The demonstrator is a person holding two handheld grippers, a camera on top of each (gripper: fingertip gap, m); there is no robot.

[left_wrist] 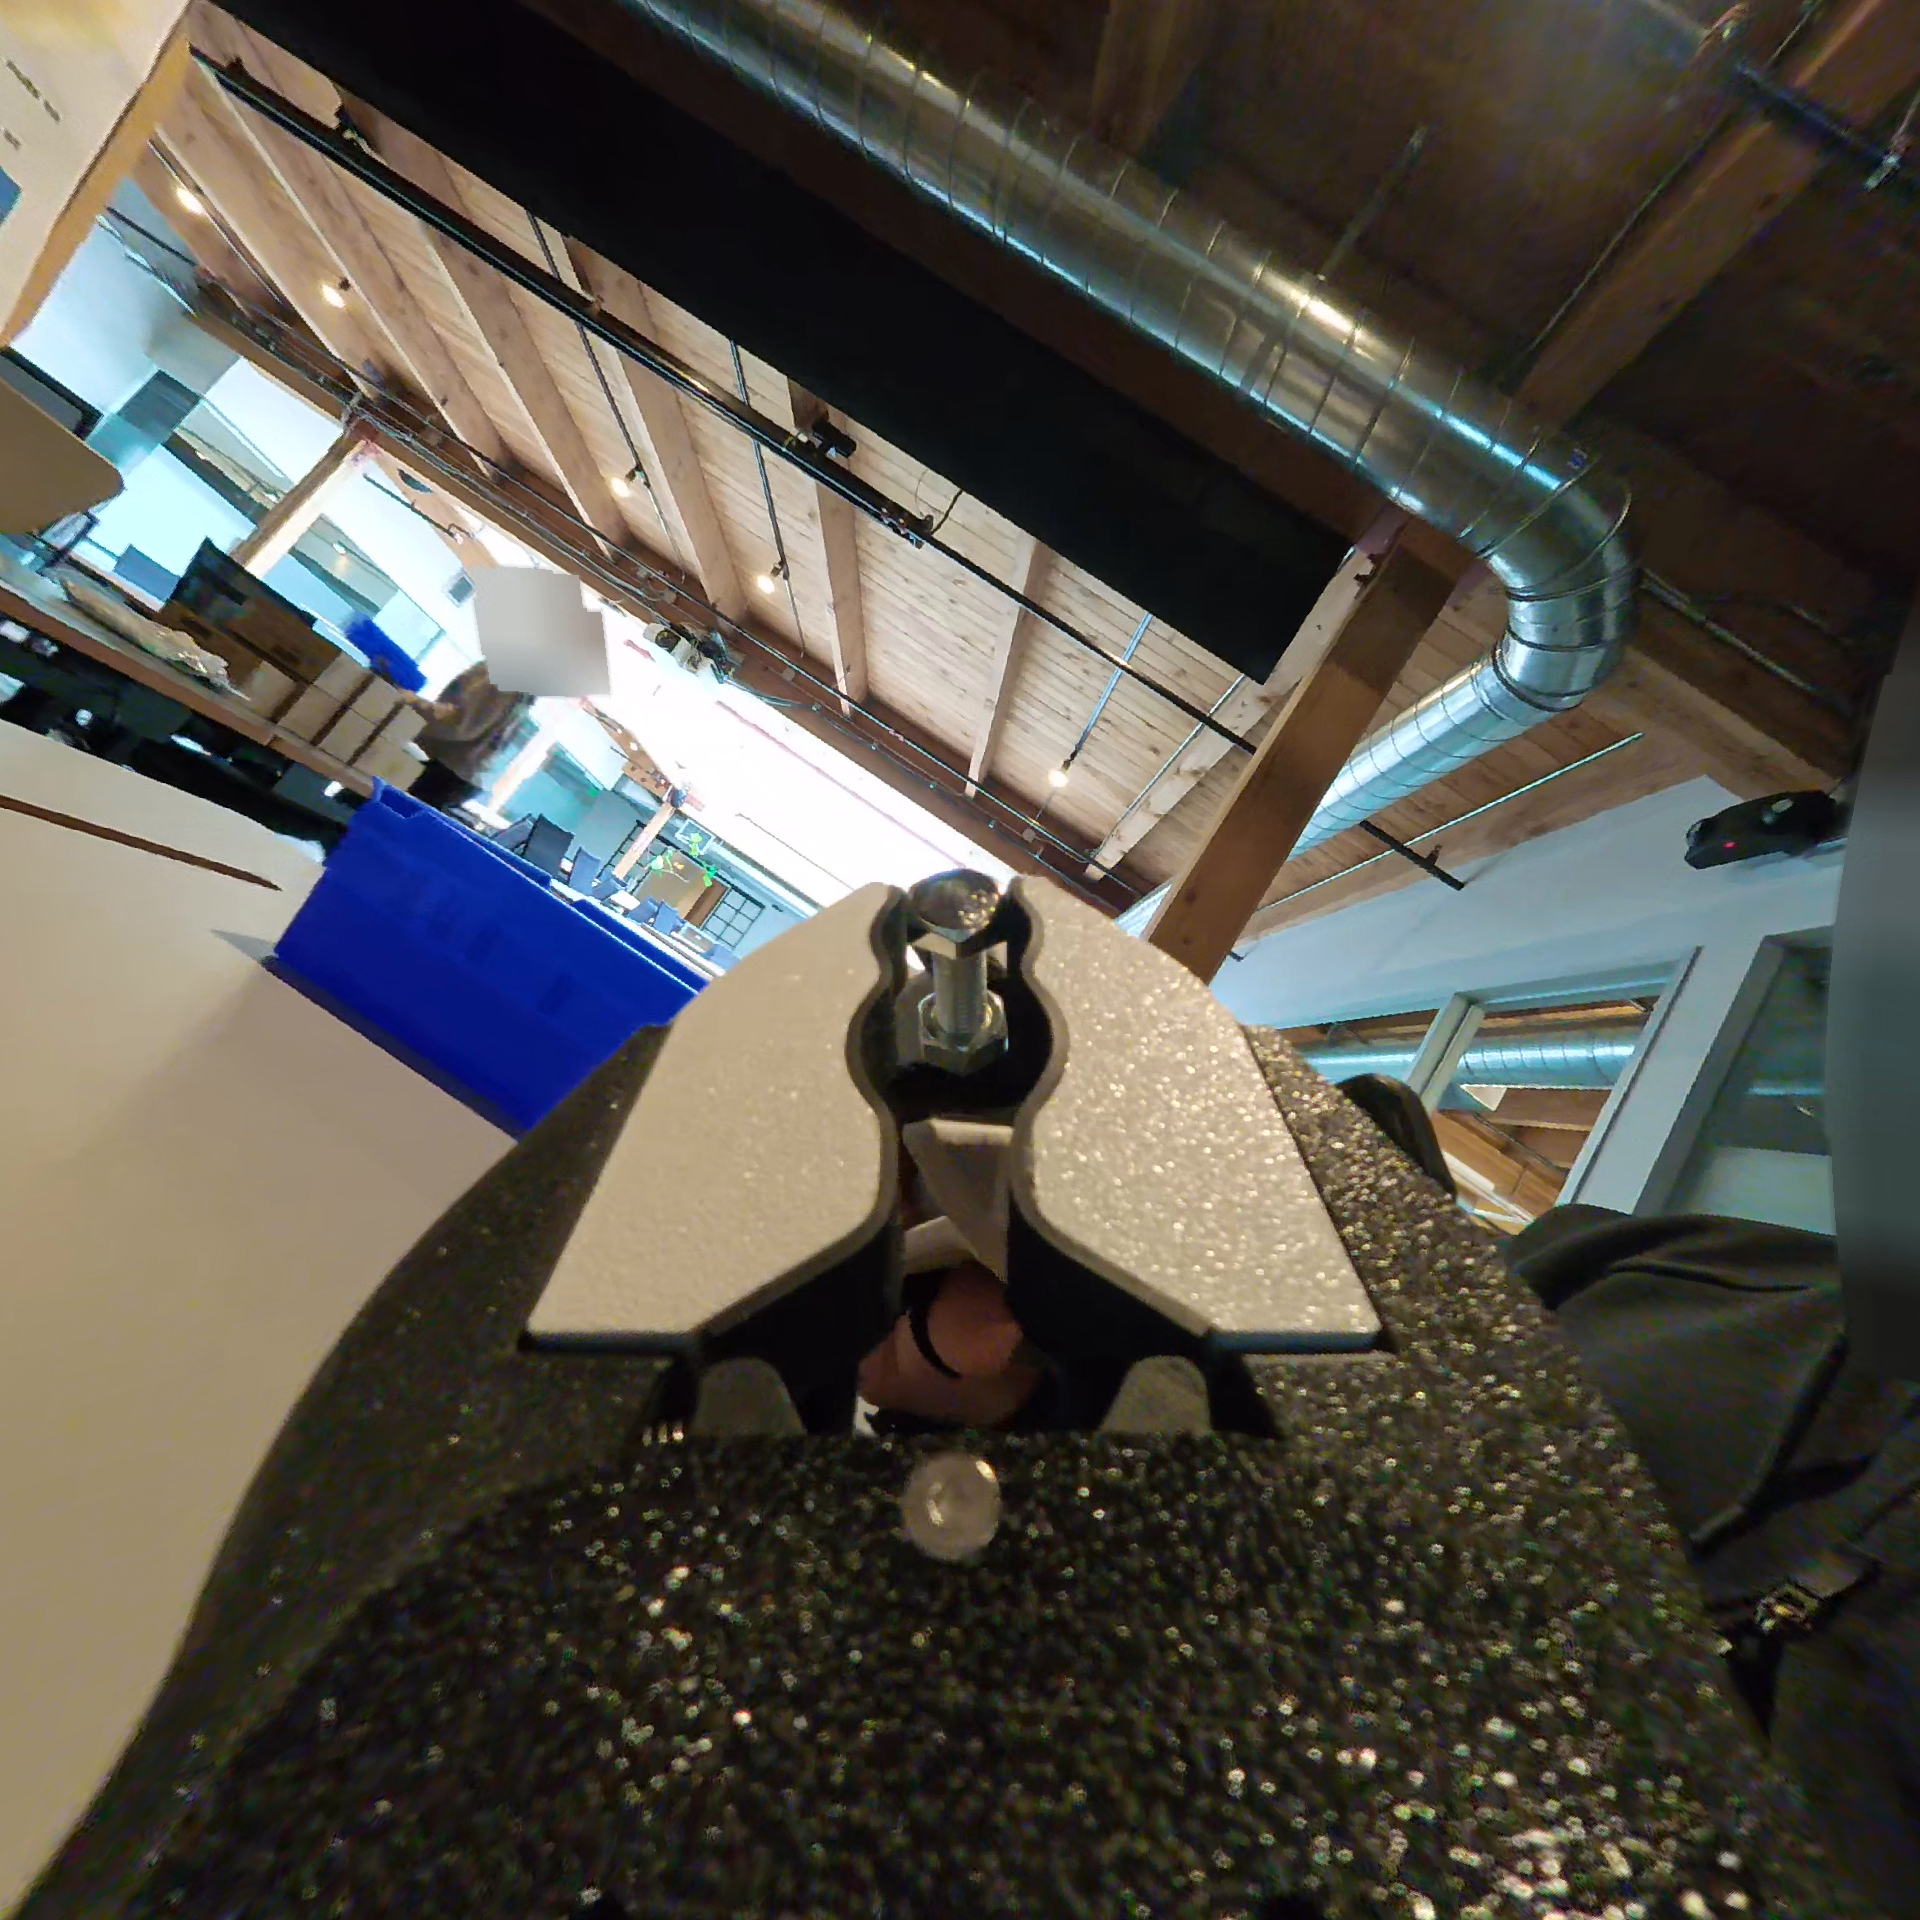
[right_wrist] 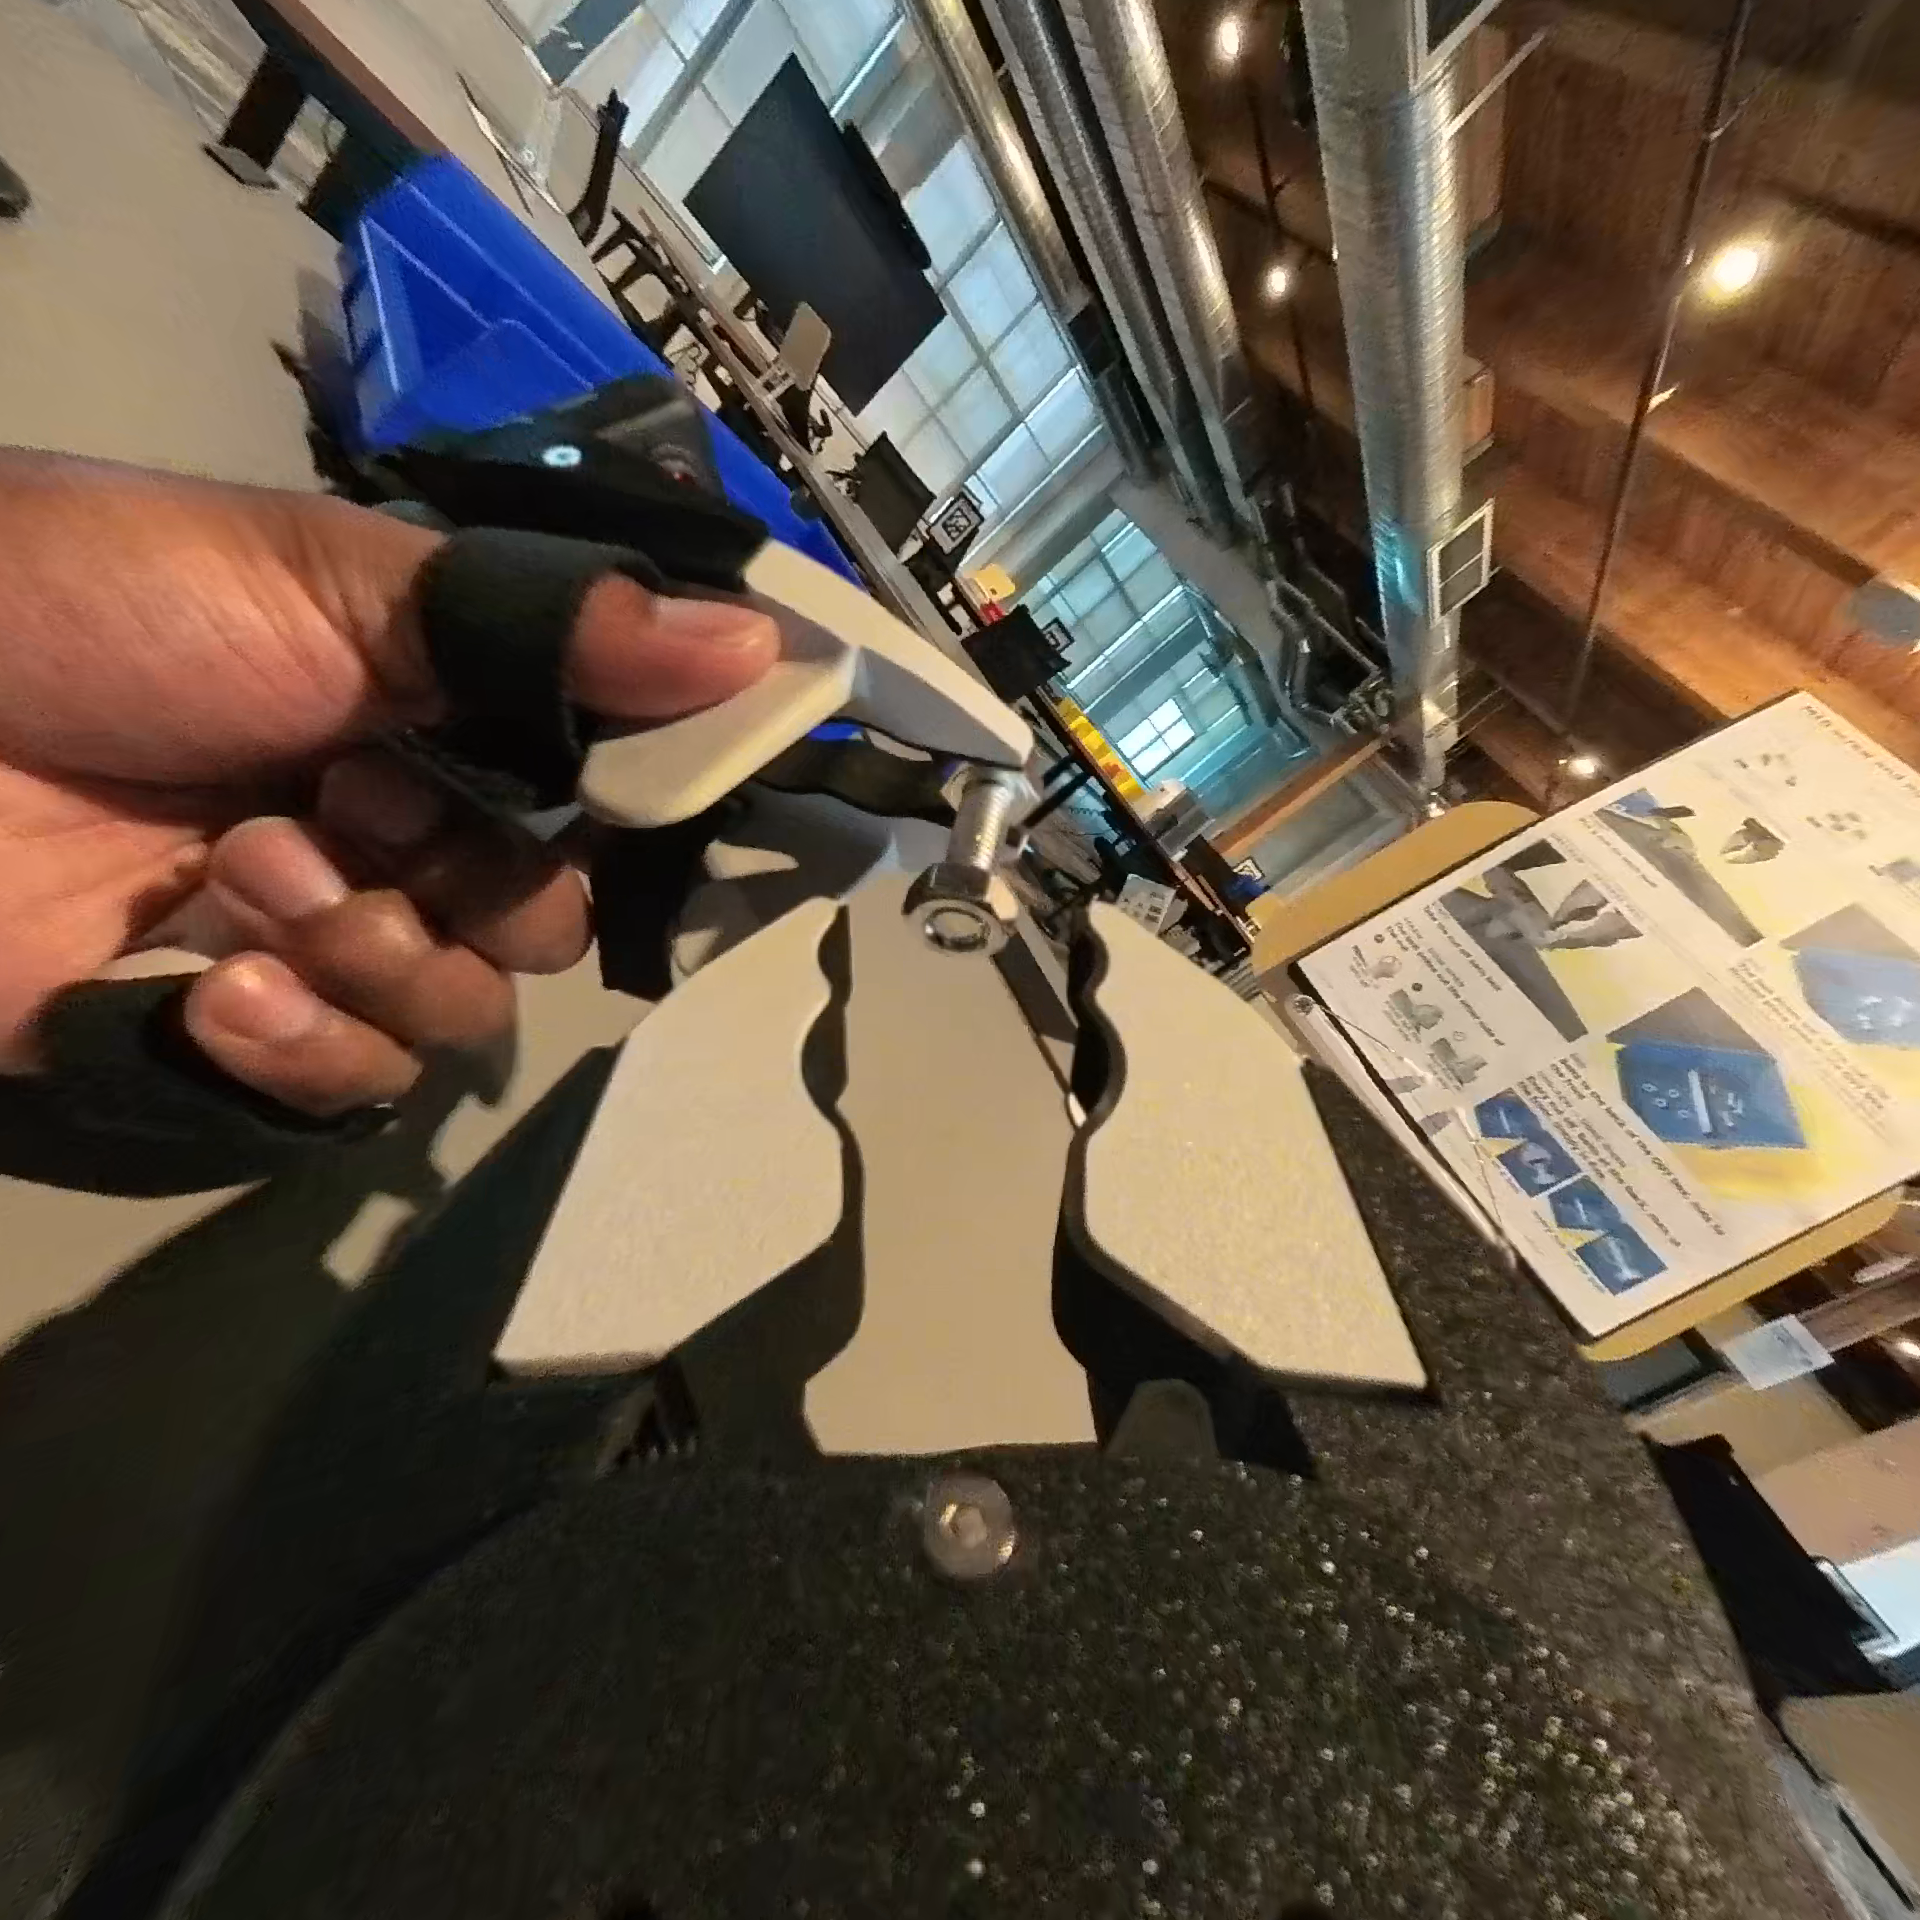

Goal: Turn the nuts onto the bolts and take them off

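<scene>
Left claw [left_wrist: 956,914]: gripping the bolt [left_wrist: 956,982] by its head at the fingertips, threaded shank pointing back toward the camera.
Right claw [right_wrist: 961,920]: standing wide, clamping nothing.
Nut [right_wrist: 951,914]: sitting on the bolt's end, between the right fingertips.
Hand [right_wrist: 260,748]: holding the left claw above the tabletop [right_wrist: 145,312].
Blue bin [left_wrist: 468,935]: resting behind.

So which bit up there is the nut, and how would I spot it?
Start at the left tool, its two grey fingers shut on a silver bolt by its head end. The nut is the six-sided silver ring round the threaded shank, apart from the domed head at the tips.
</scene>
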